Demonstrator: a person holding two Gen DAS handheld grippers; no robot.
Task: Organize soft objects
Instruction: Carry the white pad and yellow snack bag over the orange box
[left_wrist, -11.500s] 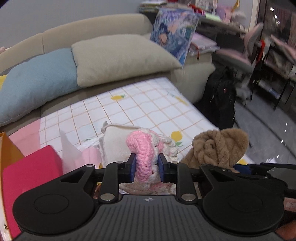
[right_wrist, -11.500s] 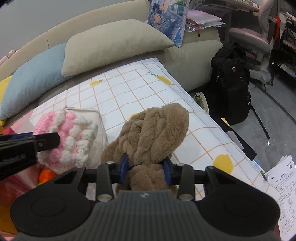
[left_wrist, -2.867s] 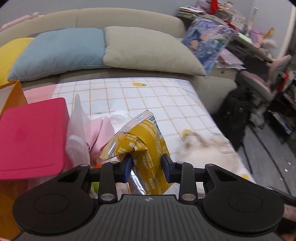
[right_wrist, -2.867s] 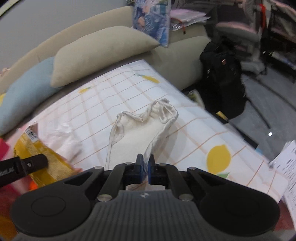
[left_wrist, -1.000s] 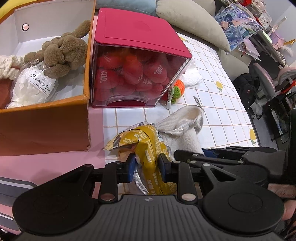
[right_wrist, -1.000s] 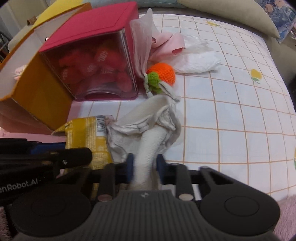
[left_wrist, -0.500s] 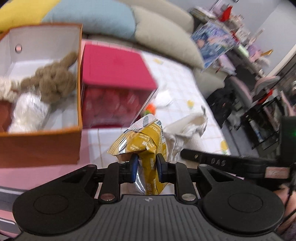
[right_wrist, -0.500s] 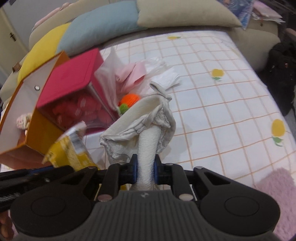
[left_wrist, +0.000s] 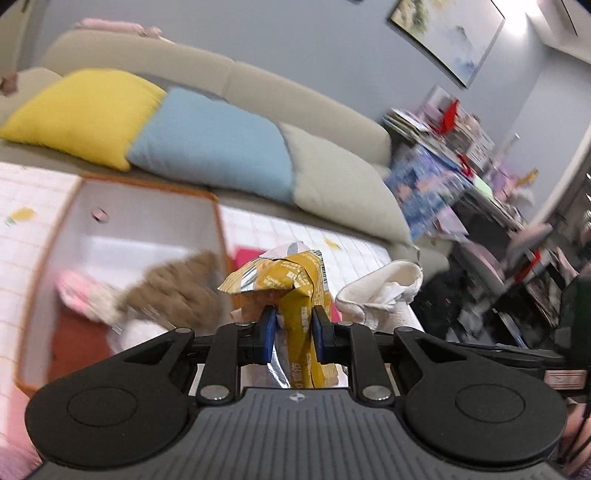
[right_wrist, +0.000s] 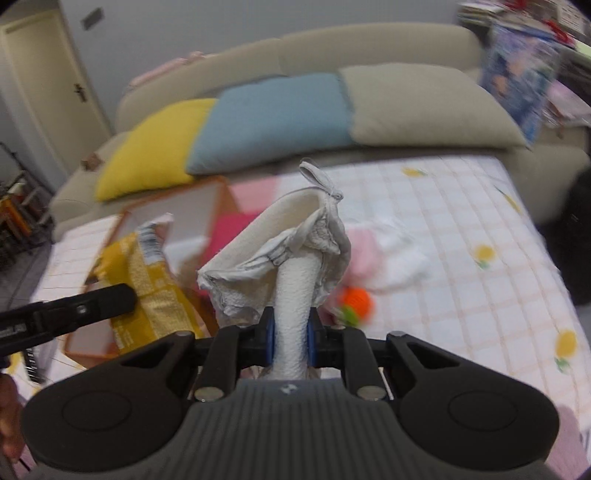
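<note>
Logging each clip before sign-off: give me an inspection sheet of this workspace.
Surface: checked sheet with lemon print.
Job's things: yellow packet, white cloth bag; brown plush inside the orange box.
Clutter: orange knitted toy, pink and white plastic bags.
Grippers: left gripper shut on the packet; right gripper shut on the bag.
Cables: nothing seen.
Surroundings: sofa, yellow, blue and beige cushions.

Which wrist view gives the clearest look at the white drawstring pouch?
The right wrist view: the white drawstring pouch fills the centre, its body pinched in the right gripper, with the gathered mouth and cord loop visible. The left wrist view shows only its upper part, to the right of the yellow snack bag held in the left gripper.
</note>
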